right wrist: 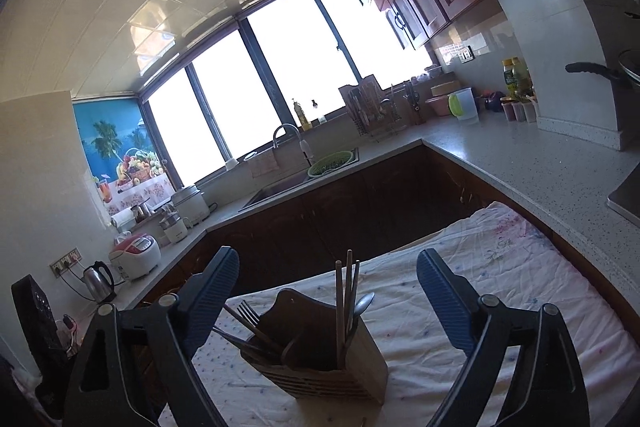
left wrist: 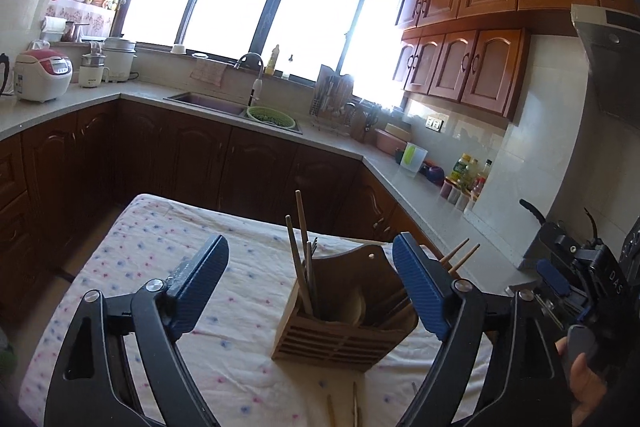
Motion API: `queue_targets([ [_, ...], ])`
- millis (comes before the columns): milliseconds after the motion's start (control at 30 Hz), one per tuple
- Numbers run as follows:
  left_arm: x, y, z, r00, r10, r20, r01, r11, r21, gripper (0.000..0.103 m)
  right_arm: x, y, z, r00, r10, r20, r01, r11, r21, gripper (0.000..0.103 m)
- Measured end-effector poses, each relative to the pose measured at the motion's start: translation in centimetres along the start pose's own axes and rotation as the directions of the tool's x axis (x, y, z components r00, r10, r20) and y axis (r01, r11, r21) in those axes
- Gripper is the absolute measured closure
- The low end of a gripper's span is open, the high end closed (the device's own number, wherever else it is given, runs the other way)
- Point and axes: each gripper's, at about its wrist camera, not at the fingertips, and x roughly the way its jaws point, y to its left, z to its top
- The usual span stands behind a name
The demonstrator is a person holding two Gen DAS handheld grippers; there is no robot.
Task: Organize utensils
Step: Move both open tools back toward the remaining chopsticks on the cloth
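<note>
Near the table's (left wrist: 168, 227) middle, a light, rigid wooden utensil holder (left wrist: 340, 323) stands; slim stiff chopsticks (right wrist: 345, 291) are best pinched mid-shaft. Both the left hand-held gripper (left wrist: 308, 287) and right hand-held gripper (right wrist: 328, 299) are released, empty.

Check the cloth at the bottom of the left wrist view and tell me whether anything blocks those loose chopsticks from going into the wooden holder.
Nothing visible lies between the loose chopsticks and the wooden holder, only bare cloth. The holder's near slots already hold chopsticks and a spoon, with room still showing. The left hand-held gripper is open and empty.
</note>
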Motion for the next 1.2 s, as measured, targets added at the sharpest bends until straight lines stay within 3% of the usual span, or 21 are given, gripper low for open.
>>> queue_targets([
  [300, -4.2, 2.2, -3.8, 0.999, 0.035, -0.04, -0.037, 0.998, -0.047, 0.008, -5.9, -1.0, -2.8, 1.0, -0.001, 0.011, 0.001, 1.0, 0.018, 0.001],
  [633, -5.8, 2.8, -9.4, 0.986, 0.058, -0.154, -0.067, 0.996, -0.056, 0.008, -9.1, -2.9, -8.0, 0.995, -0.046, -0.086, 0.047, 0.999, 0.013, 0.001],
  [900, -5.7, 2.9, -12.7, 0.961, 0.094, -0.259, -0.104, 0.994, -0.025, 0.008, -10.1, -4.7, -12.2, 0.978, -0.115, -0.172, 0.117, 0.993, 0.001, 0.001],
  [1200, -4.6, 2.6, -14.7, 0.936, 0.117, -0.333, -0.117, 0.993, 0.018, 0.008, -9.9, -5.2, -14.6, 0.955, -0.183, -0.234, 0.168, 0.982, -0.082, 0.001],
])
